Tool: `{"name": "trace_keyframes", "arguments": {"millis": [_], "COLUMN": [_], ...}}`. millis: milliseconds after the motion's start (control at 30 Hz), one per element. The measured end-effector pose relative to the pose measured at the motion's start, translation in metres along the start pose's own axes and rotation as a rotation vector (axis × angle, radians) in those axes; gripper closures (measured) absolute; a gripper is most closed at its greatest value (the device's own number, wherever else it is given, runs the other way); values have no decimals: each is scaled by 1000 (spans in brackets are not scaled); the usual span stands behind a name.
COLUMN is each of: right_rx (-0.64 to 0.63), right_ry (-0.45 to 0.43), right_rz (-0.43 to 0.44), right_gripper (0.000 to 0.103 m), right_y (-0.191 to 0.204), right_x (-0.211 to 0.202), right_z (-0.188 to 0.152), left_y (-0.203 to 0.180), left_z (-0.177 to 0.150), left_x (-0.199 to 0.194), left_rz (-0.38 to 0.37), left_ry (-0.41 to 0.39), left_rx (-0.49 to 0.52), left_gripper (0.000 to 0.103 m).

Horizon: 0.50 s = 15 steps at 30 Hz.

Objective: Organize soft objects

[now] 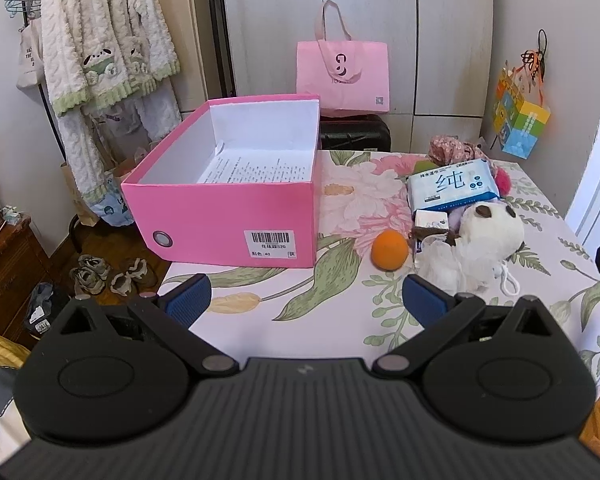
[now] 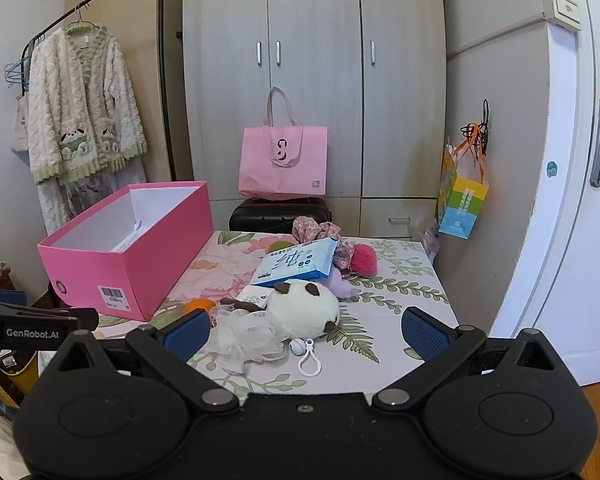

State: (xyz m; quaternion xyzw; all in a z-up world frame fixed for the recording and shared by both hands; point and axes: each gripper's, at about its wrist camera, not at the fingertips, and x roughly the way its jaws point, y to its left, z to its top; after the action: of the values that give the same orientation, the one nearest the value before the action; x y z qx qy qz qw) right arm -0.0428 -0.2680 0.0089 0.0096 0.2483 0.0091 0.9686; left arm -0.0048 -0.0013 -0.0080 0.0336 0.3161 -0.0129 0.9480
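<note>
I held both grippers low over the near edge of the table [image 1: 340, 320], which was covered with a flowered cloth. My left gripper [image 1: 306, 300] had its blue pads wide apart and nothing was between them; it hovered above the bare cloth, in front of the pink box [image 1: 220, 224]. The box stood on the left part of the table with no lid on it, and inside I saw only a printed sheet of paper [image 1: 256, 166] lying on the bottom.

My right gripper [image 2: 306, 330] was also wide open and held nothing. In the right wrist view, its left pad was just beside a white mesh sponge [image 2: 244, 338], and the soft things lay ahead of it between the two fingers. The white plush toy [image 2: 304, 310] with brown ears lay on the cloth touching the mesh sponge, and a white clip ring [image 2: 310, 360] lay in front of it. An orange ball [image 1: 390, 250] rested on the cloth between the box and the plush toy, near the toy. Behind the toy lay a blue pack of wipes [image 2: 296, 262], tilted on other things, and a small white packet [image 1: 432, 220] just beside it. Further back I saw a flowered fabric piece [image 2: 320, 232], a pink fluffy ball [image 2: 364, 260], something purple and soft [image 2: 338, 282] and a green ball [image 2: 280, 246], partly hidden.
</note>
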Motion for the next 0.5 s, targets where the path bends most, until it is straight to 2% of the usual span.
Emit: {"name": "trace_keyframes", "arguments": {"millis": [500], "right_rx": [4], "right_ry": [26], "right_rz": [-7], "right_gripper": [0], "right_y": [0], "right_x": [4], "right_z": [-3], "left_y": [-1], "left_z": [-3], "left_x": [2], "left_rz": [-17], "left_ry": [13], "left_rx": [16], "left_gripper": [0]}}
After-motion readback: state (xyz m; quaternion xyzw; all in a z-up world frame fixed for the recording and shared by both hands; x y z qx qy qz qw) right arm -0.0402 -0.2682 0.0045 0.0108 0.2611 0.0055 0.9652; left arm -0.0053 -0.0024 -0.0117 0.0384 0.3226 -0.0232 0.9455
